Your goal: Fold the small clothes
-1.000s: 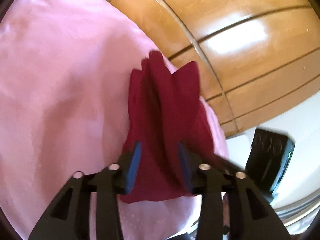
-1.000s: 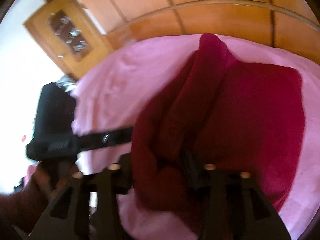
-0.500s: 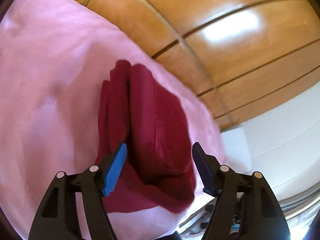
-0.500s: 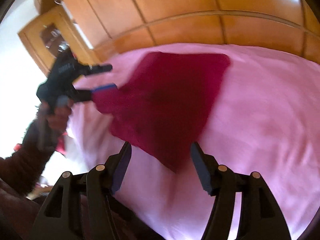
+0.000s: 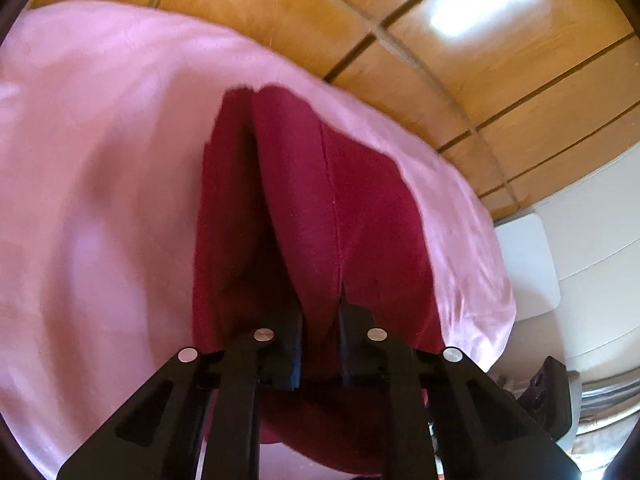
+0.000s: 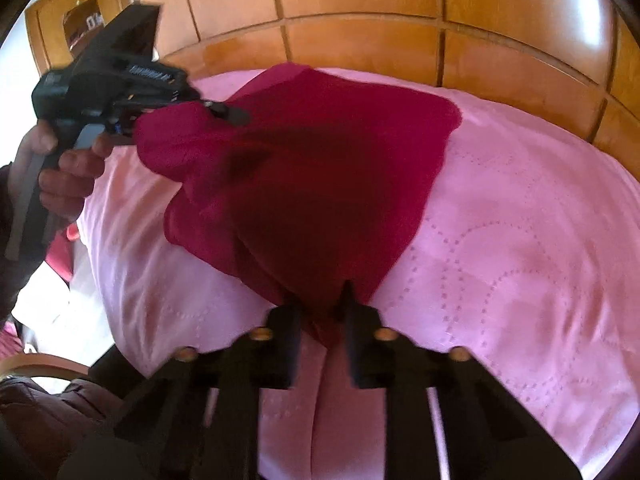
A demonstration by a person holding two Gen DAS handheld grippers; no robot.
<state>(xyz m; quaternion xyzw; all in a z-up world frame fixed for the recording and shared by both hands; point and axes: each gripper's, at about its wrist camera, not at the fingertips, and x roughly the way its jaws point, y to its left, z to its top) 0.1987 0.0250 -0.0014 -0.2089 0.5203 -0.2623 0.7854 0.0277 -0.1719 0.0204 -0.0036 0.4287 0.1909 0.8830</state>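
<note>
Dark red garment [image 6: 320, 168] spread on pink bed cover [image 6: 520, 240], left gripper [image 5: 320, 312] jaws just closed, clamped on one edge, right gripper [image 6: 320, 308] jaws just closed, clamped on near corner, wooden headboard [image 6: 360, 40] behind.

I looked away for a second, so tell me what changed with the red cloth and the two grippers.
Both grippers were open half a second ago and have just closed: the left gripper on one edge of the red cloth, the right gripper on its near corner. The cloth otherwise stays on the pink bedspread.
</note>
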